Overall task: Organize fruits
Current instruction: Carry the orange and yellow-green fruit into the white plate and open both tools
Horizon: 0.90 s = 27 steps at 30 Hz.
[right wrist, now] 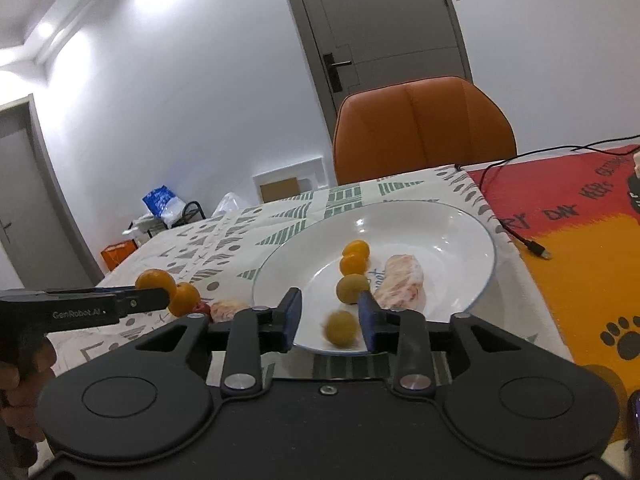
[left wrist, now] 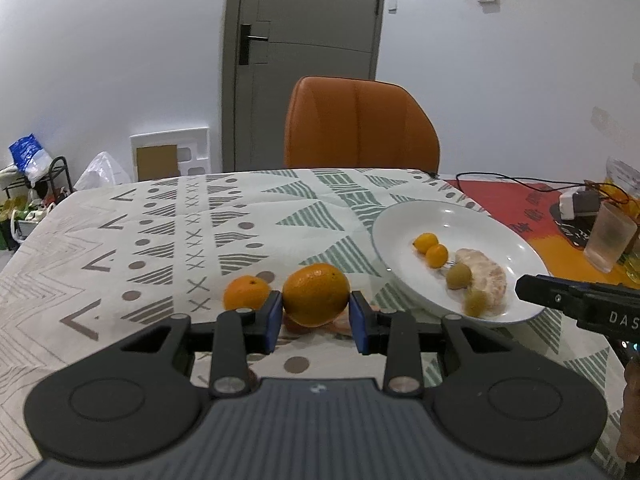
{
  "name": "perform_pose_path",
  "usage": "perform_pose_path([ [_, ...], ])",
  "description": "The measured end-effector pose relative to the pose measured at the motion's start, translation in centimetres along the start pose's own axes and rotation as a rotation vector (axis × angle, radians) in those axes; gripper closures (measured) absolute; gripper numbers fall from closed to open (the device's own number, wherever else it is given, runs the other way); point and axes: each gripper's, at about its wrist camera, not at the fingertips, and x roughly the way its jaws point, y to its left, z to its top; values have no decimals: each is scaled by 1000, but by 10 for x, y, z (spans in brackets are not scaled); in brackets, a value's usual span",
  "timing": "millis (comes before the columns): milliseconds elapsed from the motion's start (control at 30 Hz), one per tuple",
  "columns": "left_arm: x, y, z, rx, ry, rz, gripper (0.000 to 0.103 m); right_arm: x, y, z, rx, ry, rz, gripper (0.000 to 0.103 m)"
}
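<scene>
My left gripper (left wrist: pixel 316 318) is shut on a large orange (left wrist: pixel 316 294), held just above the patterned tablecloth; a smaller orange (left wrist: pixel 246 292) lies to its left and peel scraps lie beneath. My right gripper (right wrist: pixel 330 322) is open over the near rim of the white plate (right wrist: pixel 460 240). A green-yellow fruit (right wrist: pixel 341 328) sits blurred between its fingers, untouched. The plate holds two small kumquats (right wrist: pixel 354 258), another green fruit (right wrist: pixel 352 288) and a peeled citrus piece (right wrist: pixel 402 282). The plate (left wrist: pixel 400 224) also shows in the left wrist view, right of the orange.
An orange chair (left wrist: pixel 360 124) stands behind the table. A red-orange mat (right wrist: pixel 580 240) with a black cable (right wrist: pixel 516 232) lies right of the plate. A frosted glass (left wrist: pixel 608 242) and a charger stand at the far right. Peeled fruit bits (right wrist: pixel 228 308) lie left of the plate.
</scene>
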Motion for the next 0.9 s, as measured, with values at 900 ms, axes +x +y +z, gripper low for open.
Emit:
perform_pose_path([
  [900, 24, -62, 27, 94, -33, -99, 69, -24, -28, -5, 52, -31, -27, 63],
])
